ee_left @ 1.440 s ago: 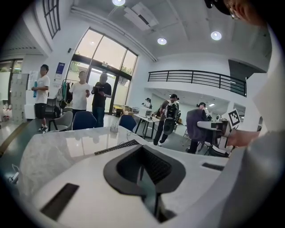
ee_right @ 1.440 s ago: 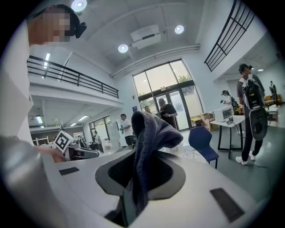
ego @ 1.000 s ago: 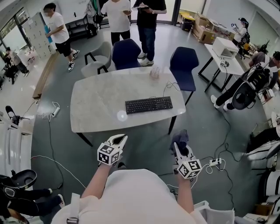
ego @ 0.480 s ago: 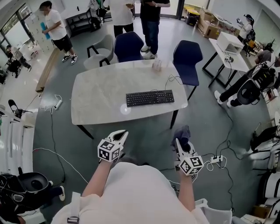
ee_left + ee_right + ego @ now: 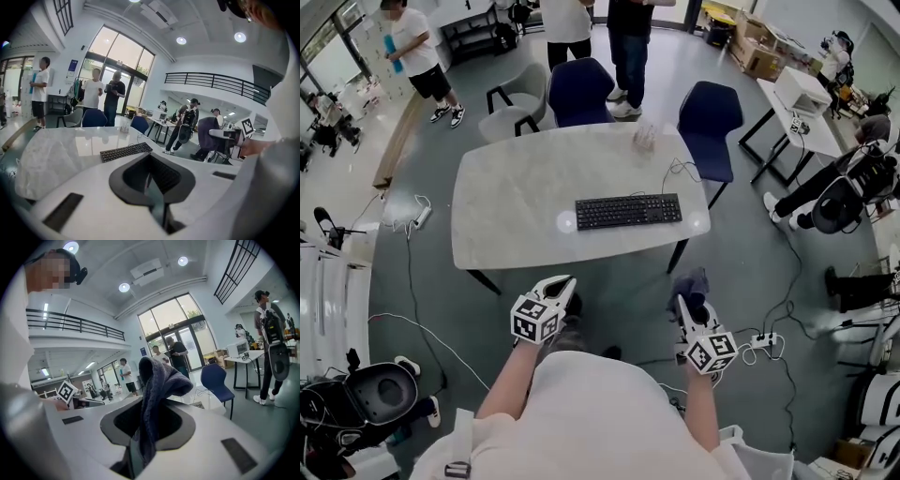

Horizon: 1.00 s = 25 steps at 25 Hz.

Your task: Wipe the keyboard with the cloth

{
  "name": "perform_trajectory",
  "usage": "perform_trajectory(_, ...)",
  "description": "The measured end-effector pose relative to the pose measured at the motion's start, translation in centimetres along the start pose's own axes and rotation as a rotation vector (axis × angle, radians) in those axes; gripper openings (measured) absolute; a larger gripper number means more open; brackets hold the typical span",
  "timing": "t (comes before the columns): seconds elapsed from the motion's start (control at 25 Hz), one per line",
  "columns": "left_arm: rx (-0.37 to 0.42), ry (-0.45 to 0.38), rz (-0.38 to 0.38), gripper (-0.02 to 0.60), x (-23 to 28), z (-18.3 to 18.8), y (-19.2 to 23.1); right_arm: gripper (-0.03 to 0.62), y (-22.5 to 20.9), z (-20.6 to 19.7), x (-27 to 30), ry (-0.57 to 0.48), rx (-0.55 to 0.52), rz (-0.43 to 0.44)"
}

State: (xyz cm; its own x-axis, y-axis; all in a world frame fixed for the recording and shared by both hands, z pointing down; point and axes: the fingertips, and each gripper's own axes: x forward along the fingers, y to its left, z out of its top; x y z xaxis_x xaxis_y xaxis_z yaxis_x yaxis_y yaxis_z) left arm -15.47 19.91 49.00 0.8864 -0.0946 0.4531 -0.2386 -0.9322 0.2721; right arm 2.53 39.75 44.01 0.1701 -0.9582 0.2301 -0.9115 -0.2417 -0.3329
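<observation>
A black keyboard lies on the right half of the white marble table; the left gripper view shows the keyboard beyond the jaws. My left gripper is shut and empty, held in front of my body short of the table's near edge. My right gripper is beside it, shut on a dark blue-grey cloth. In the right gripper view the cloth stands up out of the pinched jaws of my right gripper and flops over. My left gripper has nothing between its jaws.
Two dark blue chairs and a grey chair stand at the table's far side, with people behind them. A cable and a small clear object lie on the table. A power strip lies on the floor at right.
The head view has shifted slightly, so the table sits a little higher in frame. Both grippers hold much the same pose, the right one still gripping the cloth.
</observation>
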Motion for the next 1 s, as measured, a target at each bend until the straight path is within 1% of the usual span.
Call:
perform_trajectory(0.2,0.006,0.006,-0.024,0.008,2.4,2.3,3.9,0.081,-0.3,1.0,3.7,-0.007,0.024,-0.016)
perform_trajectory(0.52,0.04,0.049,-0.098,0.008,7.0,5.0,8.2,0.081,-1.3,2.4,9.8,-0.004,0.038,-0.066)
perform_trajectory(0.72,0.066,0.077,-0.147,0.008,8.5,6.9,10.7,0.081,-0.8,3.3,12.8,-0.004,0.055,-0.109)
perform_trajectory(1.0,0.079,0.09,-0.188,0.008,10.4,8.9,15.3,0.081,-0.1,4.2,17.4,0.002,0.052,-0.156)
